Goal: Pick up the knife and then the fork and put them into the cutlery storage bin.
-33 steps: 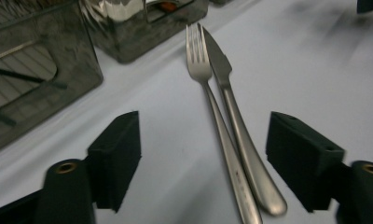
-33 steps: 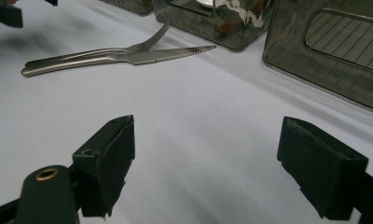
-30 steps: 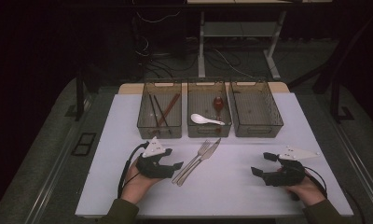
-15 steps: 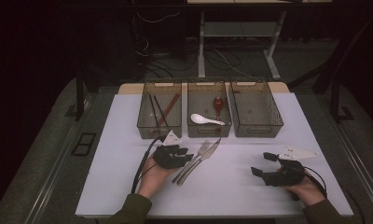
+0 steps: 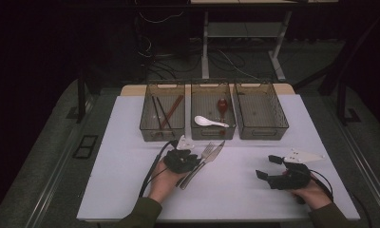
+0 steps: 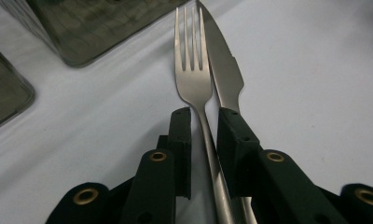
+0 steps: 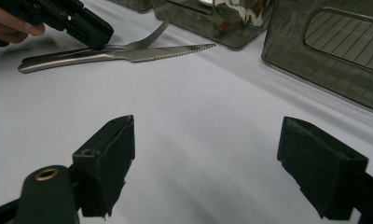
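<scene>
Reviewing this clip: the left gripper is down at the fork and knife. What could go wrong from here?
1. The left gripper straddles the fork at its neck, with the knife lying against it; closing could pinch or drag the knife too.
2. The grip sits near the tines, so a lifted fork may tip handle-down.
3. The middle bin stands just beyond the tips; a forward push could knock it.

A white surface [image 5: 131,142] carries three smoky transparent bins in a row along its far side: a left bin [image 5: 162,113], a middle bin [image 5: 213,112] and a right bin [image 5: 260,111], set just beside one another. In front of the middle bin a fork [image 5: 204,153] and a serrated knife [image 5: 212,156] lie side by side, touching, handles toward the person.
</scene>
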A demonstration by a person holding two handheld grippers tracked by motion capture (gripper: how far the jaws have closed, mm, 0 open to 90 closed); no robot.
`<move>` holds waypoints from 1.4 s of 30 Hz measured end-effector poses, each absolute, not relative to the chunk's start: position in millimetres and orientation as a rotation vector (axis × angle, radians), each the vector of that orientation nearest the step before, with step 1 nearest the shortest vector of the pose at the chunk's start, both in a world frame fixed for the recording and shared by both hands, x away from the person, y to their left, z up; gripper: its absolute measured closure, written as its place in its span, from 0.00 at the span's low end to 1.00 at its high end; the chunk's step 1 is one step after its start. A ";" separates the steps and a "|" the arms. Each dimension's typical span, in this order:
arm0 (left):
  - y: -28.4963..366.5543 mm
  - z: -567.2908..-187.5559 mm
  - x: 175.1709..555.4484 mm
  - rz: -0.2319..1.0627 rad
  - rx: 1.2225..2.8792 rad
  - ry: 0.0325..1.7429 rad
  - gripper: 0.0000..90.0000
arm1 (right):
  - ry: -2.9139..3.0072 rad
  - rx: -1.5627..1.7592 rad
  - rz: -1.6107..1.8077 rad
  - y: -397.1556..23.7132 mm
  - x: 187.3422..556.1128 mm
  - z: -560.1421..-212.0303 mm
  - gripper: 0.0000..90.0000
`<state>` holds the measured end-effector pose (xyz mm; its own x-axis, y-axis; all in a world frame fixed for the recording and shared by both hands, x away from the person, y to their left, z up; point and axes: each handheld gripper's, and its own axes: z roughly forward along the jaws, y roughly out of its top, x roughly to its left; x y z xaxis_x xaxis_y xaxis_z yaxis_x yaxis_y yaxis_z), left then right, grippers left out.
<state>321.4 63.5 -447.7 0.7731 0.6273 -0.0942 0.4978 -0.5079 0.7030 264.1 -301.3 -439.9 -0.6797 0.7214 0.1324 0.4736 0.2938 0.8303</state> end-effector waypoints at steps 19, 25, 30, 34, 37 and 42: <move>60.9 -448.6 319.8 0.262 2.229 0.831 0.94 | 2.299 1.089 1.331 -301.0 263.7 -439.7 0.21; 66.0 -445.6 321.7 0.256 2.220 0.821 0.94 | 2.305 1.096 1.338 -301.2 264.7 -439.9 0.21; 69.5 -437.4 320.1 0.247 2.206 0.787 0.94 | 2.287 1.112 1.345 -300.7 267.2 -439.4 0.21; 67.1 -431.0 317.4 0.257 2.206 0.752 0.94 | 2.290 1.121 1.364 -298.3 269.9 -435.8 0.21; 65.2 -426.4 315.4 0.258 2.204 0.731 0.94 | 2.314 1.149 1.378 -296.5 273.5 -431.3 0.21; 62.6 -420.2 312.4 0.258 2.192 0.711 0.94 | 2.319 1.109 1.480 -290.6 282.2 -416.0 0.17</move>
<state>312.4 62.6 -420.2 0.8214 0.5684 -0.0478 0.4051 -0.5223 0.7504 282.2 -290.6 -416.0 -0.7073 0.6671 0.2339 0.4932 0.2287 0.8393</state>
